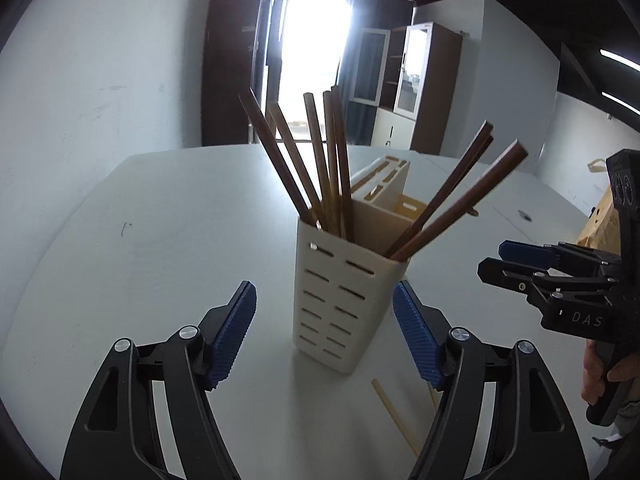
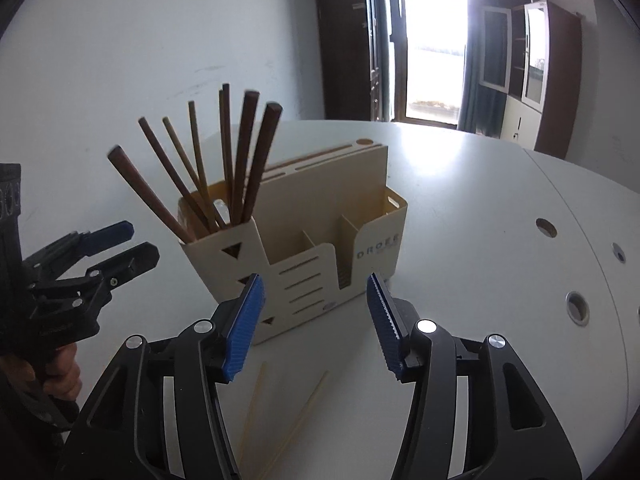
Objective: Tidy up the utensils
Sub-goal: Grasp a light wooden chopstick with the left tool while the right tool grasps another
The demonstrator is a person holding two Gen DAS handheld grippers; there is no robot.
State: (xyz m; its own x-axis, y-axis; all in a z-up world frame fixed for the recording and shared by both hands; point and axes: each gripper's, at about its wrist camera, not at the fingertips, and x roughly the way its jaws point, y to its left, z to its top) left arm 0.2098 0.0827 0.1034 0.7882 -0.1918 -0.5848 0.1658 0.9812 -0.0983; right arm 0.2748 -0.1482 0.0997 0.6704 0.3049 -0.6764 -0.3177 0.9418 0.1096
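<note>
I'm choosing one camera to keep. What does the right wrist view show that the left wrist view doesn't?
Only the right wrist view shows the organizer's empty divided compartments, its lettering and the table's holes. Only the left shows the slotted end wall. Both share the upright chopsticks, loose pale chopsticks on the table, and both grippers open.

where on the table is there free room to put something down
Bare table lies right of the organizer, out to the round holes. More lies left of it, toward the wall. Crowded: in front, with two pale chopsticks lying loose and both grippers close.
</note>
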